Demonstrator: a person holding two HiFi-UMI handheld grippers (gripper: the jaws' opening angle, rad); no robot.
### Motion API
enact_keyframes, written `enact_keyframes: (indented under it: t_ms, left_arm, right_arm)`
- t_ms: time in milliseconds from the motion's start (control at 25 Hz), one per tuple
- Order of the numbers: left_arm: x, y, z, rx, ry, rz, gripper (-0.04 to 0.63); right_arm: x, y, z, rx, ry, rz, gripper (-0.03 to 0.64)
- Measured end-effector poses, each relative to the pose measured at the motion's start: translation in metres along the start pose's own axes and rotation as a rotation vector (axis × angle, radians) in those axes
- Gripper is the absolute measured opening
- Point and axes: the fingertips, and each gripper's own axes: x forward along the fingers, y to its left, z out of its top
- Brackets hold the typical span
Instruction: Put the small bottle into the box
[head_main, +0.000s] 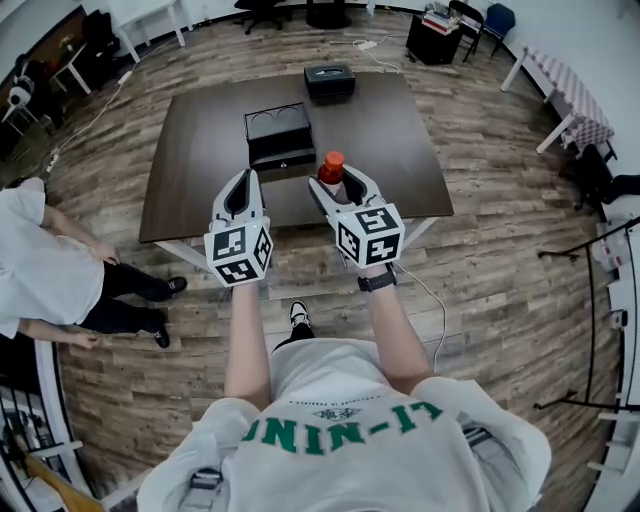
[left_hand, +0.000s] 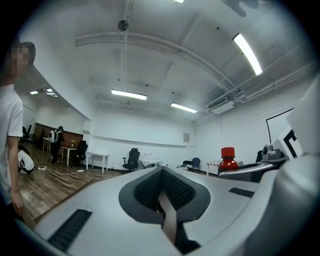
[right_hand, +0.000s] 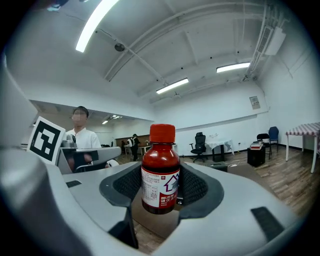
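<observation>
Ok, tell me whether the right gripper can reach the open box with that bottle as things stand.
Probably yes. The right gripper holds the small bottle over the table, and the open box lies just ahead, to its left, with nothing standing between them.

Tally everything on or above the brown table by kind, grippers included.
Boxes: 2, an open box and a closed box
Bottles: 1, the bottle held in the right gripper
Grippers: 2, counting the left gripper
Total: 5
</observation>
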Motion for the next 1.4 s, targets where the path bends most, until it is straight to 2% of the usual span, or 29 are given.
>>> enact_keyframes:
  t_ms: [400,560,1000,1280,1400]
  left_arm:
    - [0.089,0.086,-0.013,-0.013,0.023,-0.038,0.012]
    - [0.113,0.108,-0.024,-0.031,0.033,-0.044,0.012]
    - [0.18,0.136,-0.058,-0.037,0.086,-0.061,0.012]
    - [0.235,0.159,-0.072,-0.085,0.084,-0.043,0.012]
    - [0.26,0.167,-0.074,-0.073,0.087,-0.039,0.012]
  right_arm:
    - [0.125,0.0,-0.005,0.005,0.074,0.039,0.235]
    - [0.158,0.002,-0.016,0.045,0.1,0.089,0.235]
    - [0.227,-0.036,-0.04,0.045,0.139,0.087,0.233]
    - [0.284,-0.073,-0.05,0.009,0.204,0.133,0.232]
    - [0.306,-0.087,-0.049,-0.01,0.244,0.162,0.232]
